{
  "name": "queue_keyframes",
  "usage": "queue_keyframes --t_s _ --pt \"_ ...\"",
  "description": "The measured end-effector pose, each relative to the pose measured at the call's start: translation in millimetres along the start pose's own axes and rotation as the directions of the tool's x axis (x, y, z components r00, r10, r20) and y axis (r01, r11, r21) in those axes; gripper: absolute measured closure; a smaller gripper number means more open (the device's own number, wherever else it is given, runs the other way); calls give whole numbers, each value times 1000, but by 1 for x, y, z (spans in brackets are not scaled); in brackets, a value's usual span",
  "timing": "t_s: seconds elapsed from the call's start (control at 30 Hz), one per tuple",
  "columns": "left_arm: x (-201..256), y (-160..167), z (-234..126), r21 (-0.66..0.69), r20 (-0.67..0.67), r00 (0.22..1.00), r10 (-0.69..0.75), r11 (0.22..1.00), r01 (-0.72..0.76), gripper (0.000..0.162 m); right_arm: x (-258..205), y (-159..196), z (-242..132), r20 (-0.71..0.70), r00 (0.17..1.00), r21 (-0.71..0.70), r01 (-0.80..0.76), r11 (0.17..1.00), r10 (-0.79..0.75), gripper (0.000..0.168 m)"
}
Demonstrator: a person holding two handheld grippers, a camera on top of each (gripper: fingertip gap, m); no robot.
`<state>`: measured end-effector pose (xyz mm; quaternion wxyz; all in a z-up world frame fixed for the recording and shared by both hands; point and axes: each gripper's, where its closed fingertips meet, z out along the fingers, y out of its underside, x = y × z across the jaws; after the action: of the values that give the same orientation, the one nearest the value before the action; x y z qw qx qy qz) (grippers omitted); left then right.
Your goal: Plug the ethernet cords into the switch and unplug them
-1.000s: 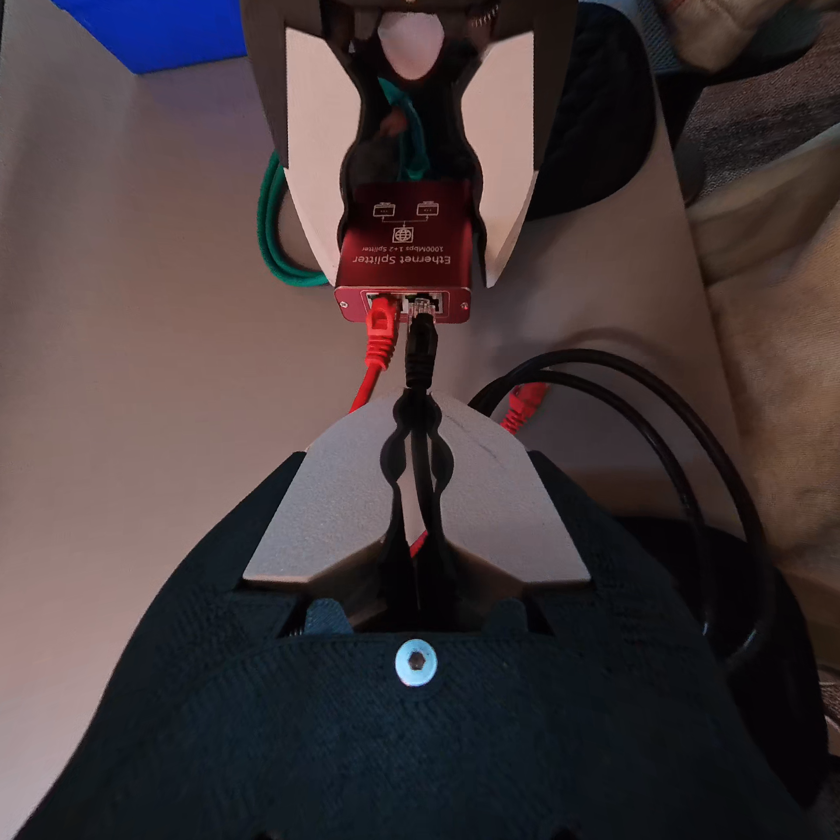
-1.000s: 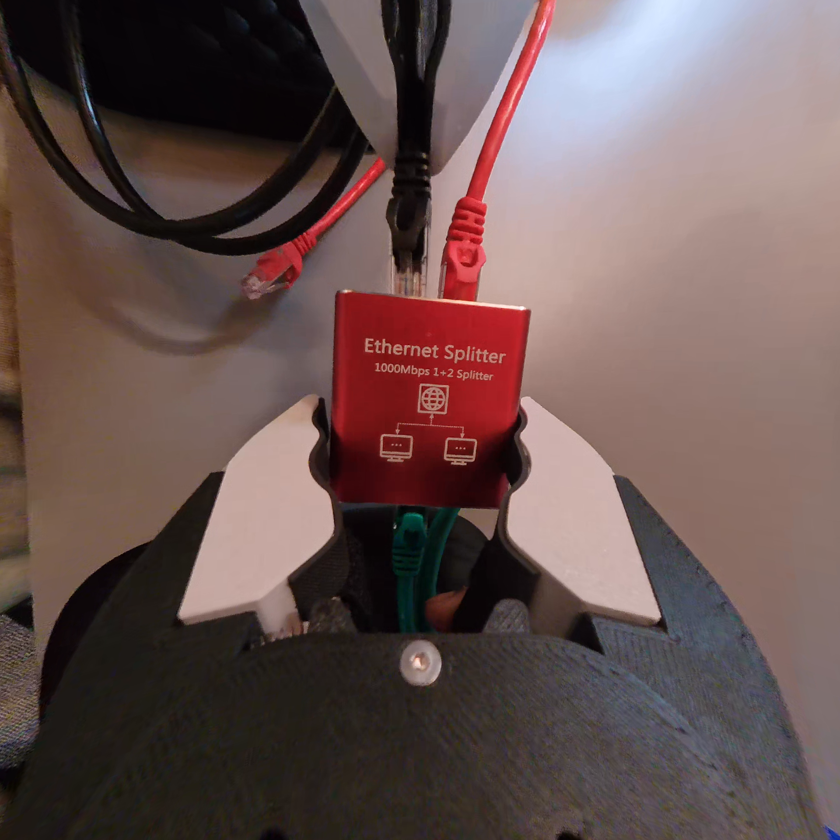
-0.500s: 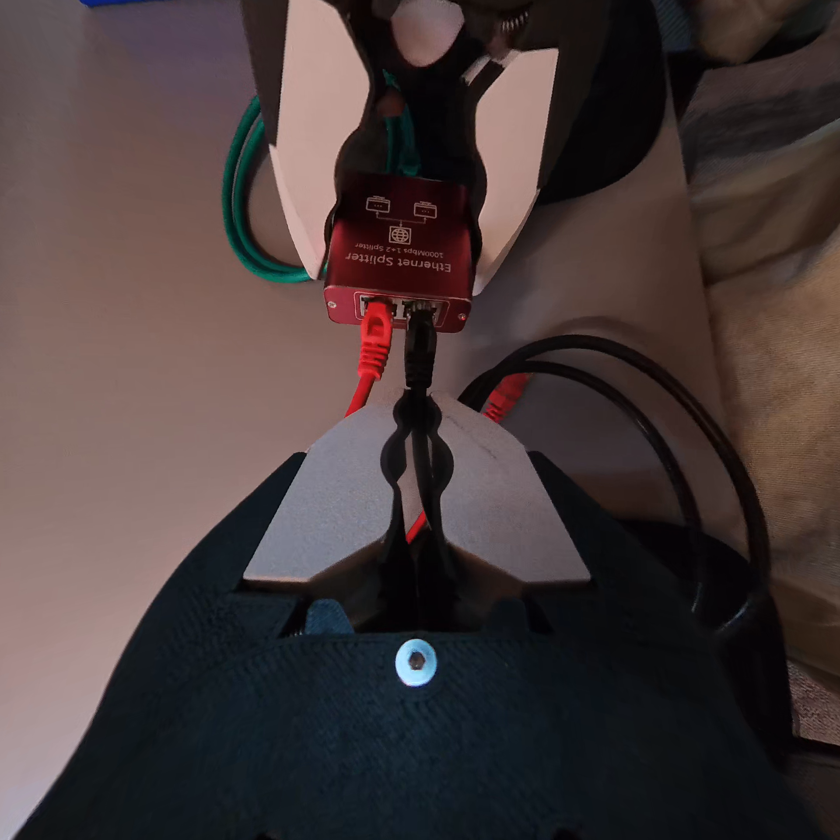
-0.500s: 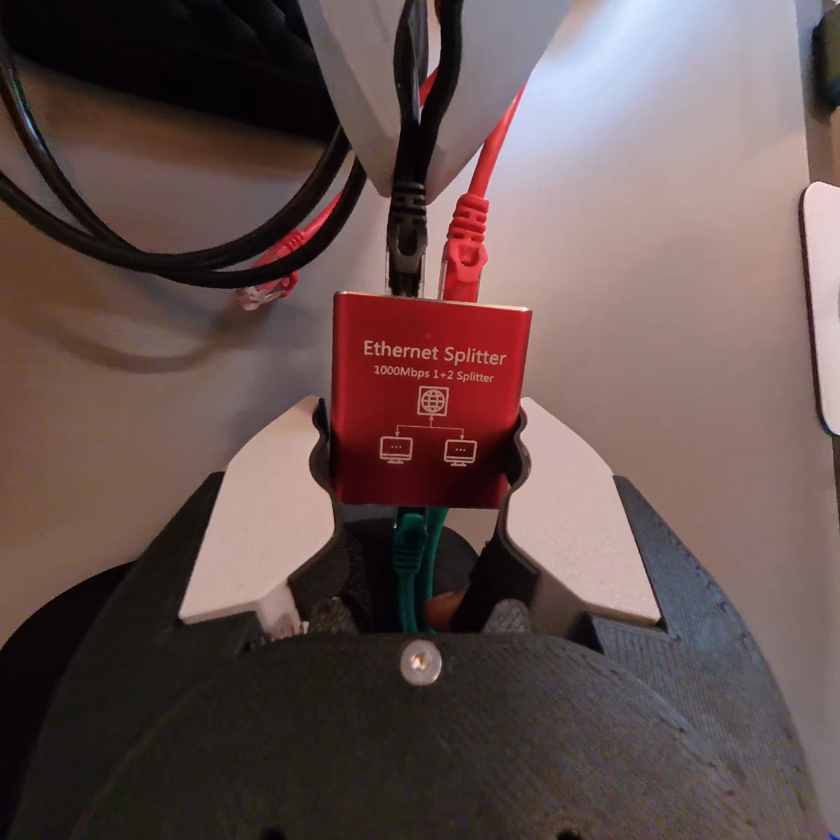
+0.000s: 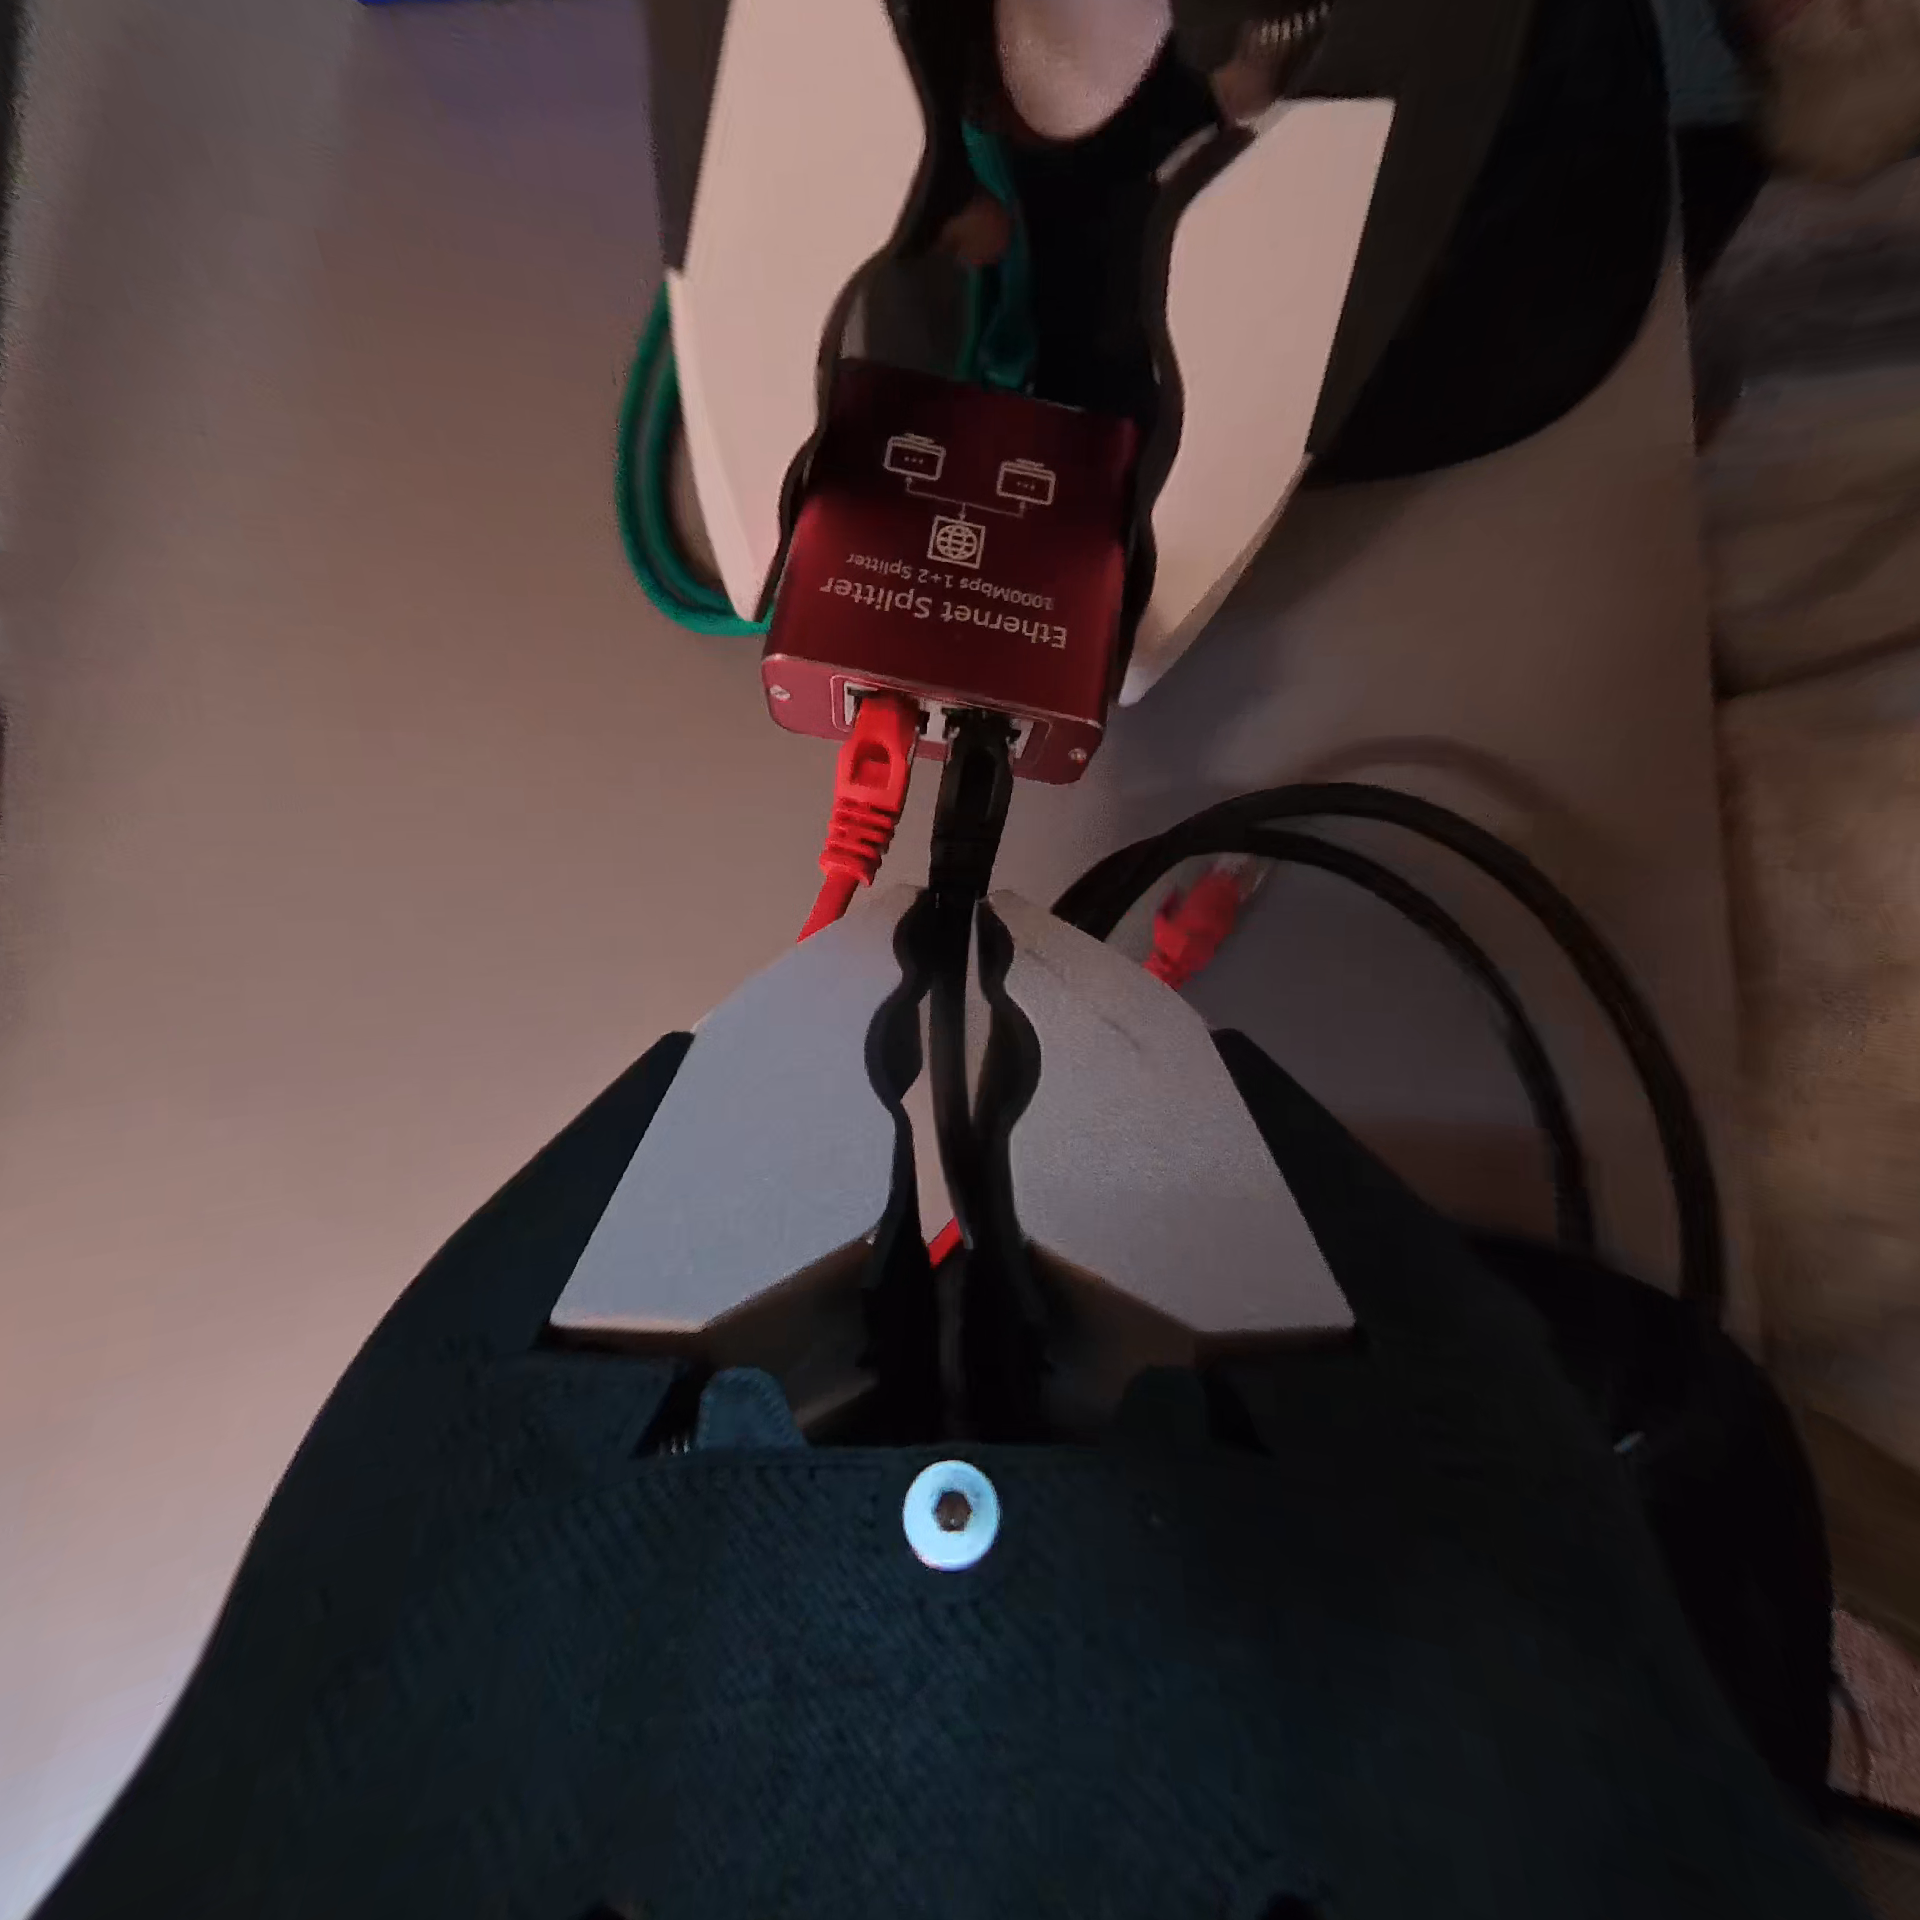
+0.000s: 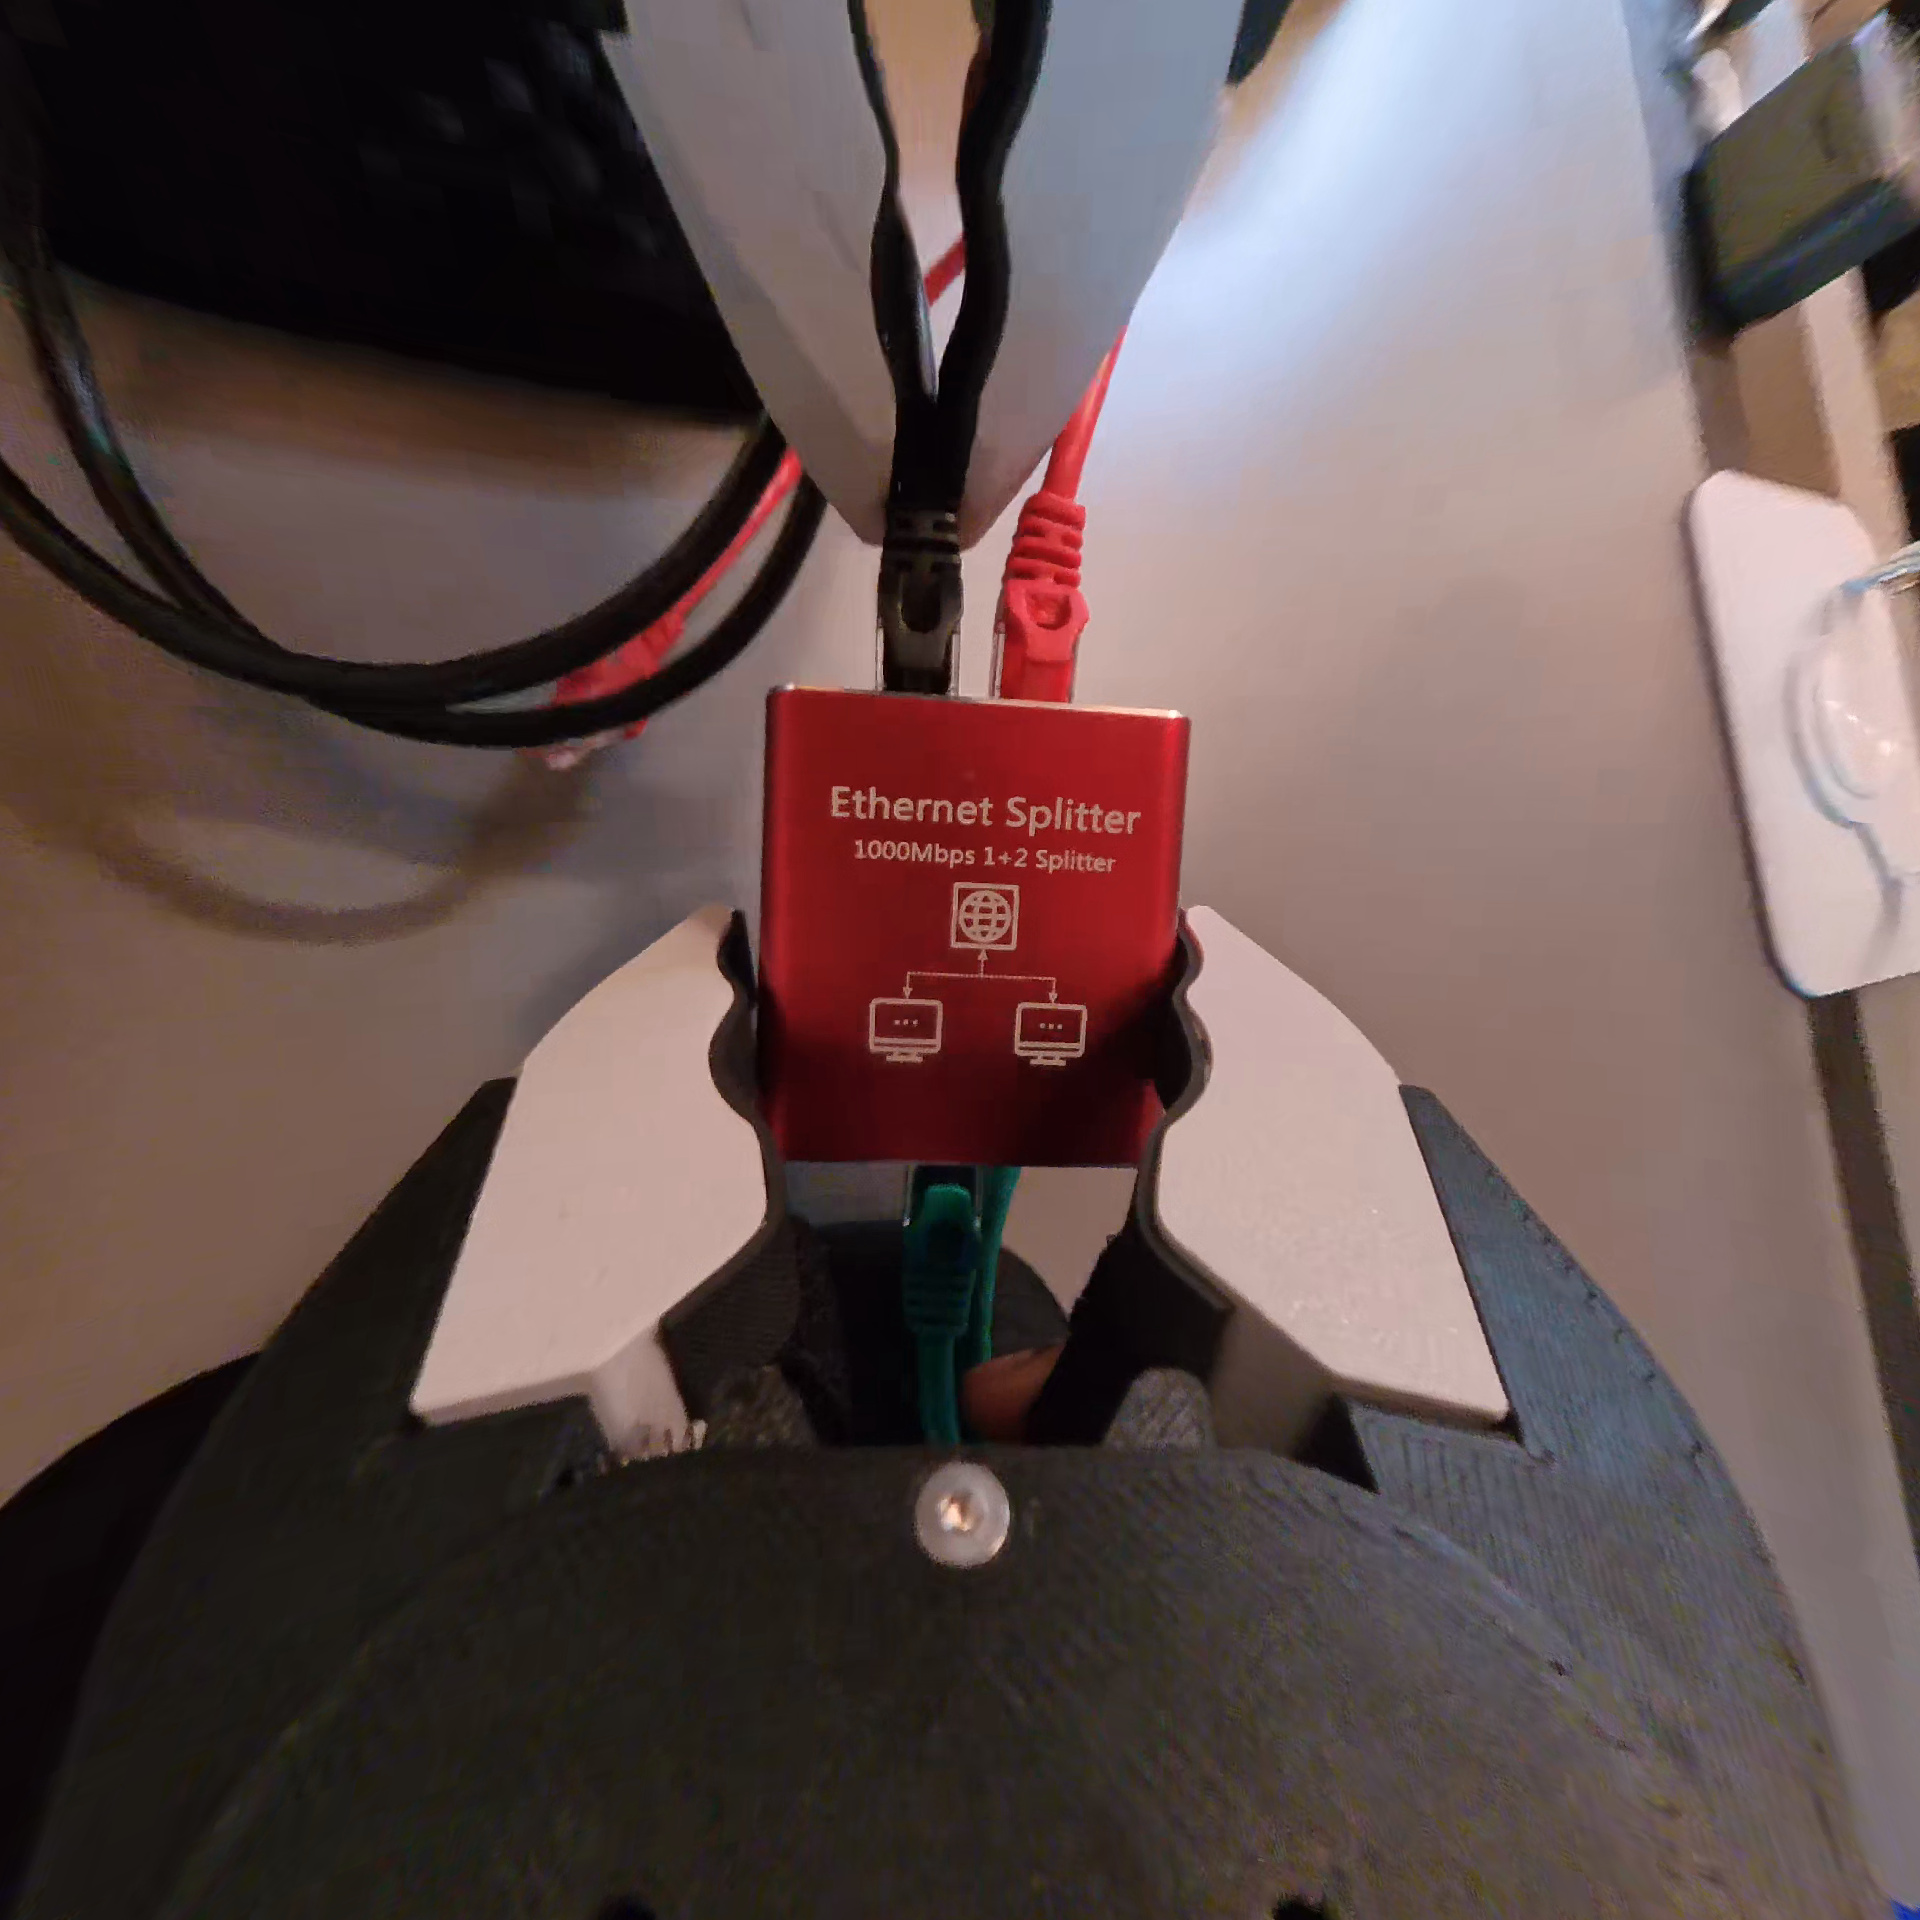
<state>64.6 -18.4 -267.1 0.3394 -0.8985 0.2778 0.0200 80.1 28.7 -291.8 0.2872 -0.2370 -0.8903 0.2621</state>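
A small red metal switch box (image 6: 971, 925) is held between the fingers of my right gripper (image 6: 961, 914), which is shut on its sides; it also shows in the left wrist view (image 5: 961, 582). A red cord's plug (image 5: 868, 779) sits in its left port and a black cord's plug (image 5: 971, 800) in the port beside it. My left gripper (image 5: 951, 899) is shut on the black cord just behind that plug. A green cord (image 6: 940, 1278) is plugged into the box's back and loops off (image 5: 649, 499). The red cord's other plug (image 5: 1195, 920) lies loose on the table.
The grey table (image 5: 312, 727) carries loops of black cord (image 5: 1507, 935) to the right. A beige cloth (image 5: 1829, 831) lies past the table's right edge. In the right wrist view a white pad with a clear object (image 6: 1829, 748) and a dark block (image 6: 1808, 197) sit at the right. The tips of one gripper are about 6 cm away from the tips of the other.
Both grippers and the switch have come closer together and swung, so the box now sits tilted in the left wrist view. The black plug sits deeper in its port. Both grips are unchanged.
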Motion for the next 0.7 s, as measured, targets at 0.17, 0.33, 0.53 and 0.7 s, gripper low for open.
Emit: queue_keyframes --t_s 0.17,0.33,0.53,0.7 --pt "-33 -24 -69 275 196 970 -144 958 86 122 32 -15 -25 -184 981 -1 55 998 -54 92" --pt "-50 -25 -147 717 256 855 -450 682 144 117 70 -21 -63 -351 937 50 13 999 5 93" --pt "-57 25 -163 817 269 691 -670 539 204 116 130 -13 -145 -554 782 245 -174 954 285 94" --pt "-59 29 -160 801 286 691 -664 562 209 116 160 9 -235 -590 570 548 -239 802 572 95"
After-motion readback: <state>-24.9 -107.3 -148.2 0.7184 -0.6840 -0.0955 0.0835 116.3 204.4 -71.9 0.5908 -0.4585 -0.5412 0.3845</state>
